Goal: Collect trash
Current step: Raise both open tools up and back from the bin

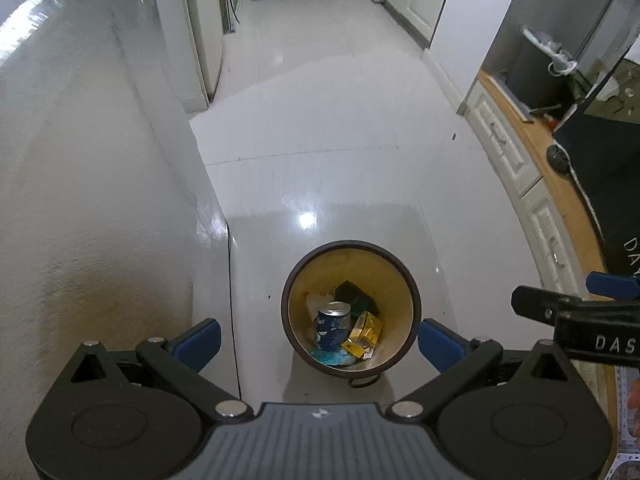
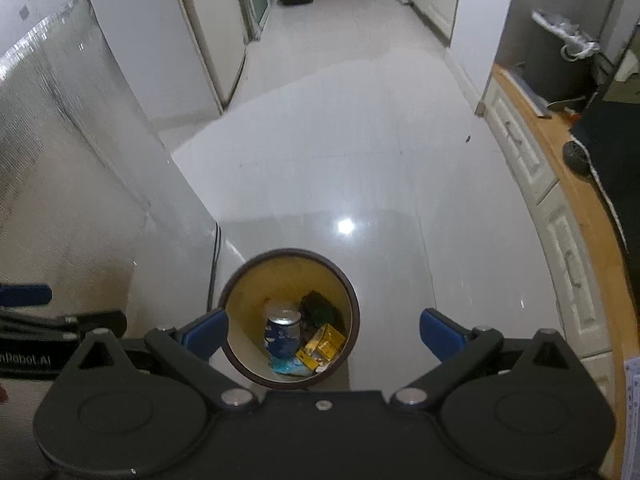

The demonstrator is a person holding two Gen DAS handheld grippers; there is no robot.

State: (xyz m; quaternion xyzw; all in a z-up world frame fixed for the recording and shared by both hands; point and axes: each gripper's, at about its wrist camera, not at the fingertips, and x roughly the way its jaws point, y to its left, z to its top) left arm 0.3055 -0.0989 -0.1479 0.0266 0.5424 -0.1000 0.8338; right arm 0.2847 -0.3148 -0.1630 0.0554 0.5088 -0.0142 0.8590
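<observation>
The round trash bin stands on the glossy tile floor straight below me, at six o'clock in both wrist views. Inside it a blue drink can stands upright, with a yellow carton at its three o'clock, something dark at twelve, and a blue scrap at six. I judge the collecting nearly done, since no litter shows on the open floor. My left gripper is spread wide and empty, straddling the bin's mouth; my right gripper is equally wide and empty, its left finger overlapping the rim. A pale wall closes in at nine o'clock, white drawers under a wooden counter at three. Twelve o'clock offers a long, clear hallway for moving.
</observation>
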